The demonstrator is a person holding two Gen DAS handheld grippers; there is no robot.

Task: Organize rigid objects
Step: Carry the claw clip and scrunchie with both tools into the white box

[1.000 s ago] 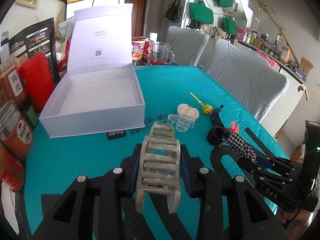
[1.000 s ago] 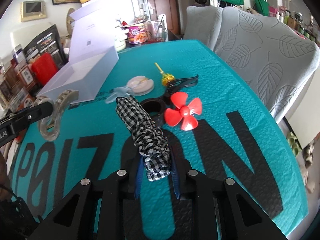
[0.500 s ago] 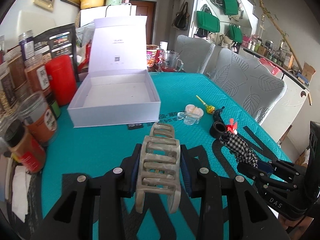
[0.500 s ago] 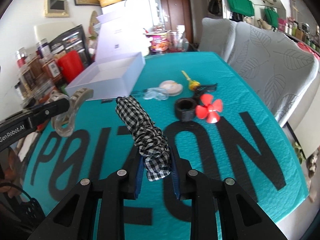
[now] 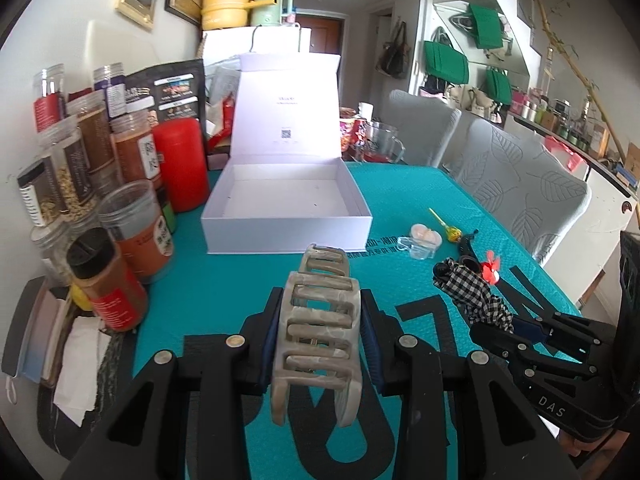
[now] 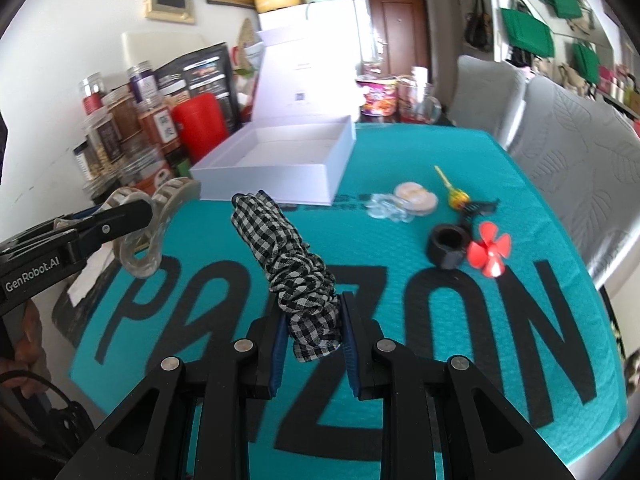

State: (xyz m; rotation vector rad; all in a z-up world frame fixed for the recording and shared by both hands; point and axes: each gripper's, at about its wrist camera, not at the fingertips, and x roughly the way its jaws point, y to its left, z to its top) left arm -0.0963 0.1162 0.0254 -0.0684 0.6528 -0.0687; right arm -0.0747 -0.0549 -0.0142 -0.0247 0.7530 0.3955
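We see a bright, daylit room with soft, faint shadows on the teal-covered worktop [image 5: 400, 196]. The open white cardboard box [image 6: 276, 168] glares nearly blown out in the right wrist view. Both fisheye views bend strongly toward black-vignetted corners; the right one is slightly blurred.

The left gripper [image 5: 318, 344] is closed on a beige hair claw [image 5: 316, 332] and the right gripper [image 6: 313, 344] is closed on a checkered scrunchie [image 6: 292, 268], both tilted downward, side by side.
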